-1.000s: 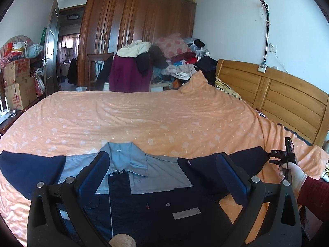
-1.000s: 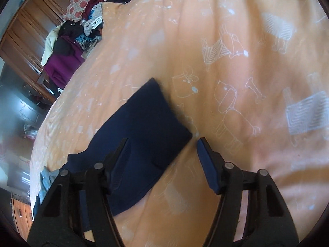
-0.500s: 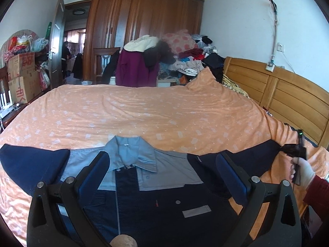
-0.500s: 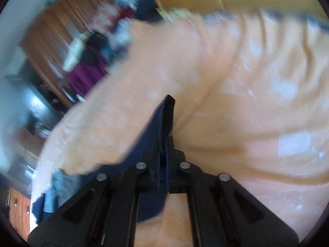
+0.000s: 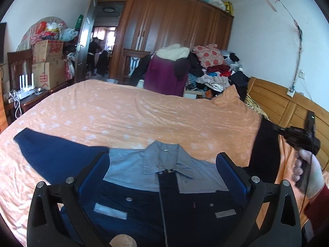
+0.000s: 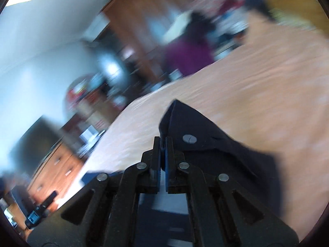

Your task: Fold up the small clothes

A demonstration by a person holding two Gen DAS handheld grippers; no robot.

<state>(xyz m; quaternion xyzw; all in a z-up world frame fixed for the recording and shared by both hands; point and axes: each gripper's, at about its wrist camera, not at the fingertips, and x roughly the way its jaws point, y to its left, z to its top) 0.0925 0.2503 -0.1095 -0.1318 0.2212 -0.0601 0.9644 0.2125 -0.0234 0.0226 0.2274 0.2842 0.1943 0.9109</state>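
Observation:
A navy work jacket (image 5: 164,203) with a grey-blue yoke and collar (image 5: 164,158) lies face up on the orange bedspread (image 5: 133,115). Its left sleeve (image 5: 51,154) is spread flat. My left gripper (image 5: 162,166) hovers open over the collar, holding nothing. My right gripper (image 6: 163,142) is shut on the cuff of the right sleeve (image 6: 205,144), a button showing beside the fingers. In the left wrist view that sleeve (image 5: 265,150) hangs lifted off the bed from the right gripper (image 5: 296,135), held by a gloved hand (image 5: 308,170). The right wrist view is motion-blurred.
A wooden headboard (image 5: 287,107) runs along the bed's right side. Beyond the far edge stand a wardrobe (image 5: 174,35), a chair draped with a purple garment (image 5: 164,76) and a heap of clothes (image 5: 216,72). Cardboard boxes (image 5: 47,65) stand at the left; a person (image 5: 93,53) is in the doorway.
My right gripper closed on the right sleeve cuff and lifted it off the bed, swinging up. The left gripper stayed open and rose slightly over the collar.

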